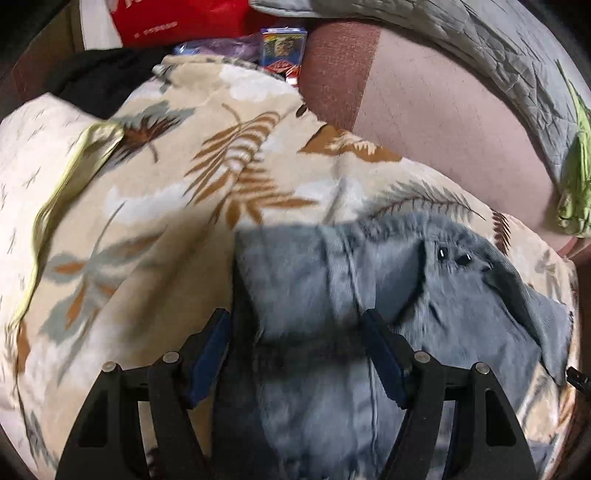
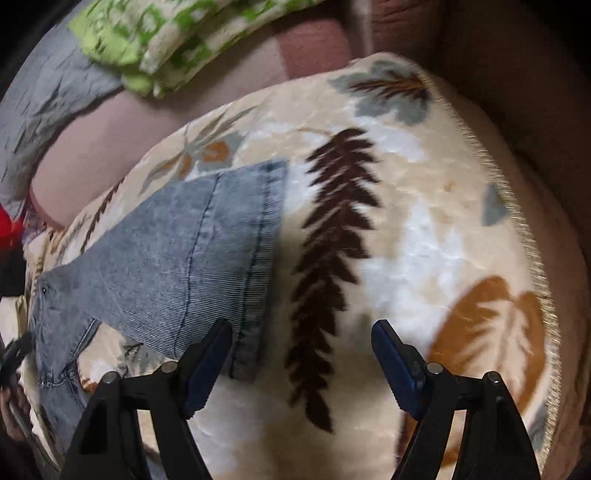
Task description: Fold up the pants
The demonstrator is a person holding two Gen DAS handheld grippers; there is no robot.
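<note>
Blue-grey denim pants lie on a cream leaf-print blanket. In the left wrist view the waist end, with two dark buttons, fills the lower middle and right. My left gripper hovers over this denim, jaws wide and open, with no cloth pinched. In the right wrist view a pant leg runs from the left edge to a stitched hem. My right gripper stands open over the blanket, its left fingertip right at the lower end of the hem.
A grey quilted cover and a green patterned cloth lie at the far side on a pink sheet. A red bag, a small printed box and a black garment sit at the back left. The blanket's fringed edge is at the right.
</note>
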